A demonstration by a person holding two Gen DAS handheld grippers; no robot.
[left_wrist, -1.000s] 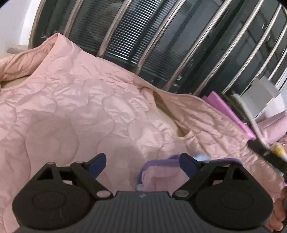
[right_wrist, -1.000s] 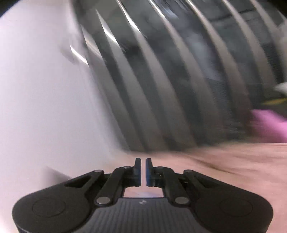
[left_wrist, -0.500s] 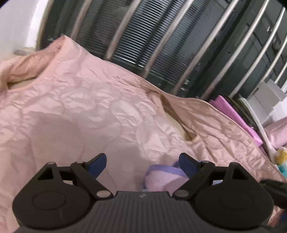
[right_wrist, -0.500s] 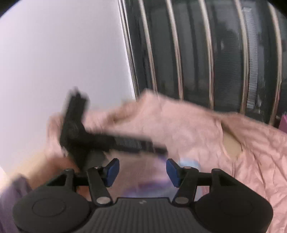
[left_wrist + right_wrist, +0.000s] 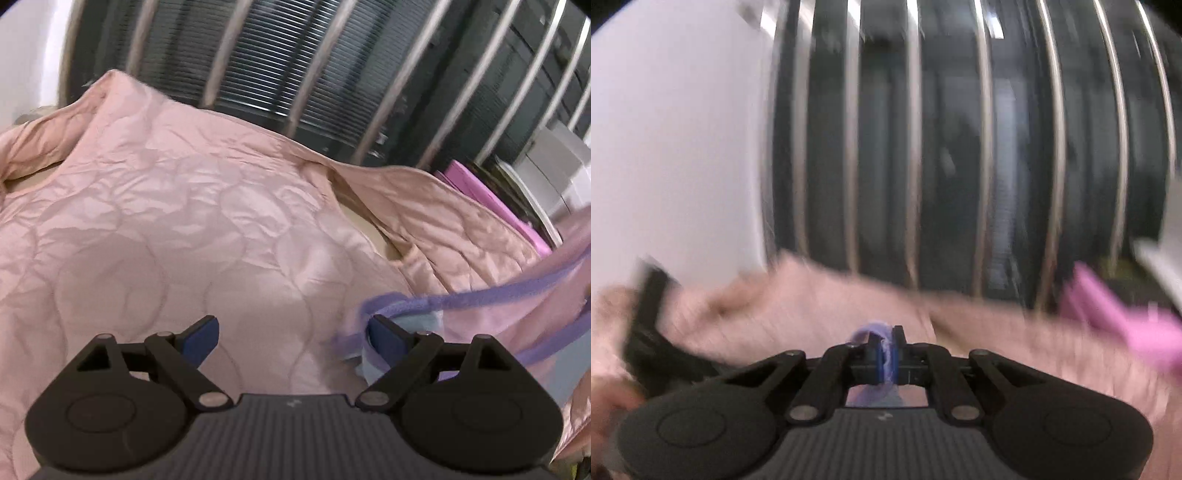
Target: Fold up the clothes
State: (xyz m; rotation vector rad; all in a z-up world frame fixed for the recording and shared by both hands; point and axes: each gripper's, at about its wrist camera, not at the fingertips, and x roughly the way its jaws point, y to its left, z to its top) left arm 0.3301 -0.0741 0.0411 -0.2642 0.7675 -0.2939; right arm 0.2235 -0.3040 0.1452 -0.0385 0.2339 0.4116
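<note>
A small pink garment with purple trim (image 5: pixel 480 295) hangs stretched from the right edge of the left wrist view down to my left gripper's right finger. My left gripper (image 5: pixel 291 334) is open and holds nothing; the trim only lies against its right finger. My right gripper (image 5: pixel 885 356) is shut on the garment's purple trim (image 5: pixel 871 330), lifted above the bed. The right wrist view is blurred. The other gripper (image 5: pixel 646 325) shows dark at its left edge.
A quilted pink blanket (image 5: pixel 166 221) covers the bed beneath both grippers. A metal-barred railing with dark slats (image 5: pixel 332 74) stands behind it. Magenta folded cloth (image 5: pixel 487 199) and white boxes (image 5: pixel 554 162) lie at the far right. A white wall (image 5: pixel 665 147) is at left.
My right gripper has closed on the purple trim and lifted the garment, which now stretches up to the right. My left gripper stayed open over the blanket.
</note>
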